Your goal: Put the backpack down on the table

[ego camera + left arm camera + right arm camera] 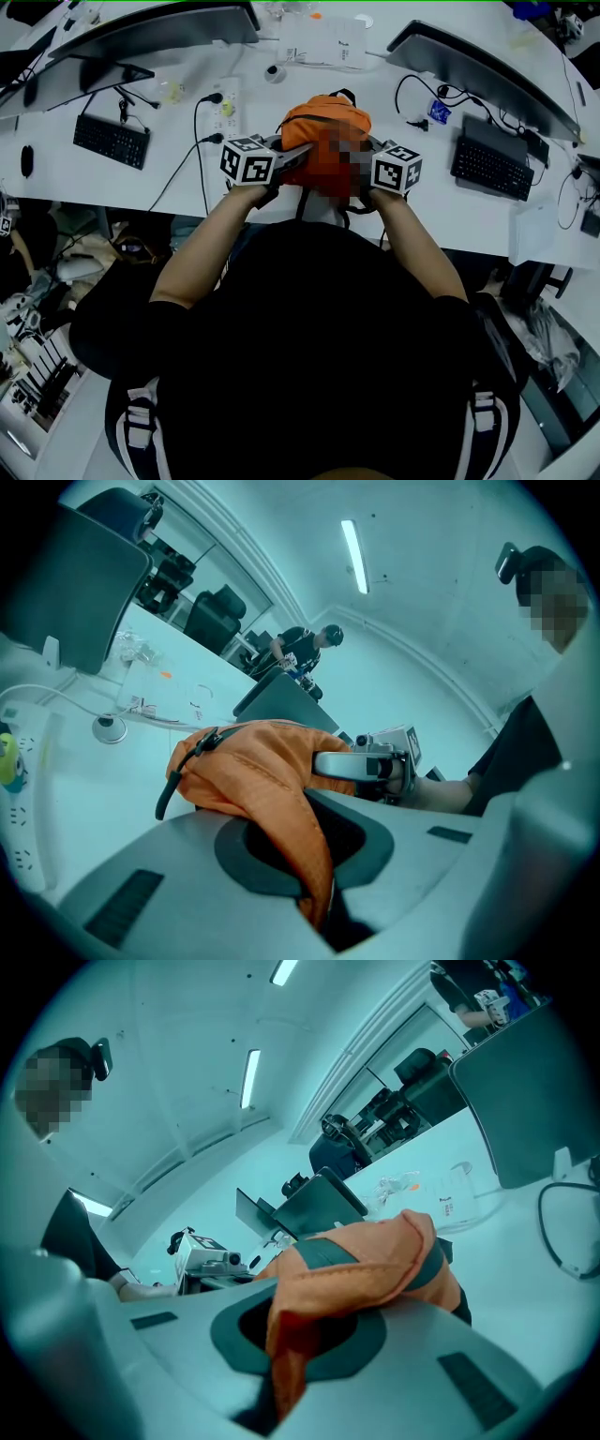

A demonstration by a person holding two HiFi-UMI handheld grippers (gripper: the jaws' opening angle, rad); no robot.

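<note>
An orange backpack [323, 127] with grey straps hangs just over the near part of the white table [187, 187], between both grippers. My left gripper [286, 161] is shut on the backpack's orange fabric [281, 789] at its left side. My right gripper [361, 183] is shut on the orange fabric [375, 1269] at its right side. In the left gripper view the right gripper [370, 764] shows just beyond the bag. In the right gripper view the left gripper [211, 1262] shows past it. Whether the bag's bottom touches the table is hidden.
Two keyboards [111, 141] [492, 169] lie left and right of the bag. A power strip [225, 108] with black cables lies just left of it. Monitors [159, 37] [478, 66] stand at the back, with a clear plastic item [328, 42] between them. A white box [539, 234] is at the right.
</note>
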